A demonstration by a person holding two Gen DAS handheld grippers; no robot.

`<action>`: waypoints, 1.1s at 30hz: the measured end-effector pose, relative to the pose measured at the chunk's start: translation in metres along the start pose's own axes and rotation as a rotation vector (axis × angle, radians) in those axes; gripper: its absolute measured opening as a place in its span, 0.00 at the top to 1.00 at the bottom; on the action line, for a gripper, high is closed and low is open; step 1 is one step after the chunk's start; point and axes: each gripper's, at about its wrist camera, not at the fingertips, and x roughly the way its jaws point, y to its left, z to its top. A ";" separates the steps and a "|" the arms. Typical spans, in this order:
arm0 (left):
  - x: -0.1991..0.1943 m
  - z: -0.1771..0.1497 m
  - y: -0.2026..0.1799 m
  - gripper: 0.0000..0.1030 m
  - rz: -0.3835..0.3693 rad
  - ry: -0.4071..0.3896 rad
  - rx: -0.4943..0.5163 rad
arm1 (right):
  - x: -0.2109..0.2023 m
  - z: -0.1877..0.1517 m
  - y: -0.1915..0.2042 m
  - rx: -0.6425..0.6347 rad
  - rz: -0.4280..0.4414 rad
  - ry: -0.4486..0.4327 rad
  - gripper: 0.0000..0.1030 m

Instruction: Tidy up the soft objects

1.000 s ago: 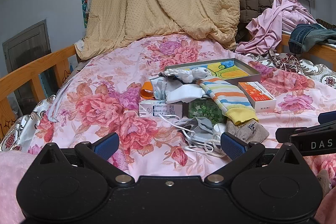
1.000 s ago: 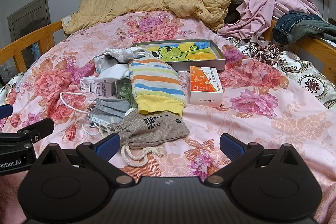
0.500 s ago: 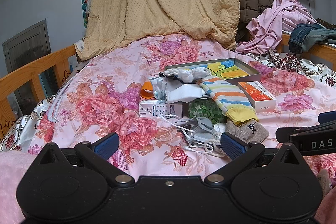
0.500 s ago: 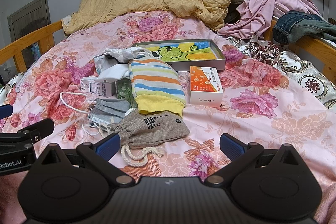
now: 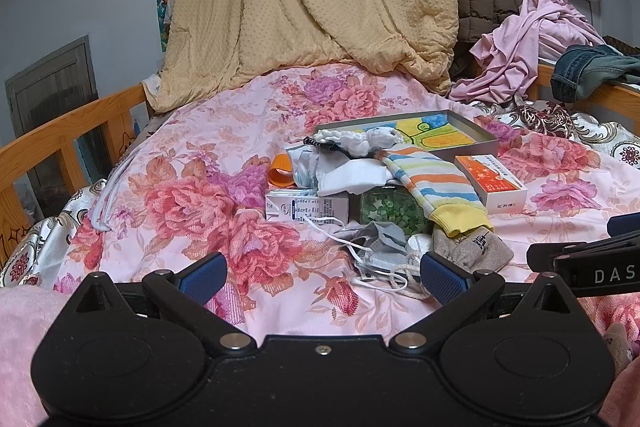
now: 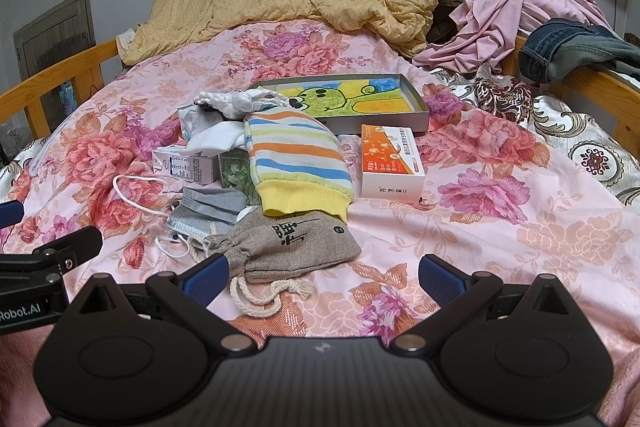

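Orange cup [image 5: 280, 171]: left view only | both tongs [image 5: 322, 273] [image 6: 324, 273] apart, empty

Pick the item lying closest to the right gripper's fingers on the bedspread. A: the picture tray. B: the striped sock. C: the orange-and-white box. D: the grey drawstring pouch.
D: in the right wrist view the grey drawstring pouch lies just ahead of the open right gripper, its cord near the left finger, while the striped sock and the orange-and-white box sit farther back.
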 end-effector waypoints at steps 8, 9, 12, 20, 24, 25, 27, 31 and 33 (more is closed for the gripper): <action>0.000 0.000 0.000 0.01 0.000 0.000 0.000 | 0.000 0.000 0.000 0.001 0.000 0.001 0.00; 0.000 0.000 0.000 0.01 0.000 0.000 0.000 | 0.000 0.000 0.000 0.000 0.000 0.001 0.00; 0.000 0.000 0.000 0.01 0.001 0.001 -0.001 | 0.000 0.000 0.000 0.001 0.000 0.001 0.00; 0.000 -0.004 0.001 0.01 0.001 0.005 -0.005 | 0.000 0.000 0.000 0.001 0.001 0.001 0.00; 0.000 -0.003 0.002 0.01 0.001 0.005 -0.005 | 0.000 0.000 0.000 0.001 0.002 0.001 0.00; 0.000 -0.004 0.002 0.01 0.001 0.005 -0.005 | 0.000 0.001 0.000 0.001 0.003 0.001 0.00; 0.000 -0.004 0.002 0.01 0.000 0.005 -0.005 | 0.001 0.000 0.000 0.000 0.004 0.001 0.00; -0.001 -0.004 0.003 0.01 0.008 -0.001 -0.011 | 0.002 -0.003 0.001 -0.003 -0.002 0.004 0.00; -0.001 -0.005 0.007 0.01 0.014 0.001 -0.030 | 0.002 -0.003 0.000 0.001 0.001 0.009 0.00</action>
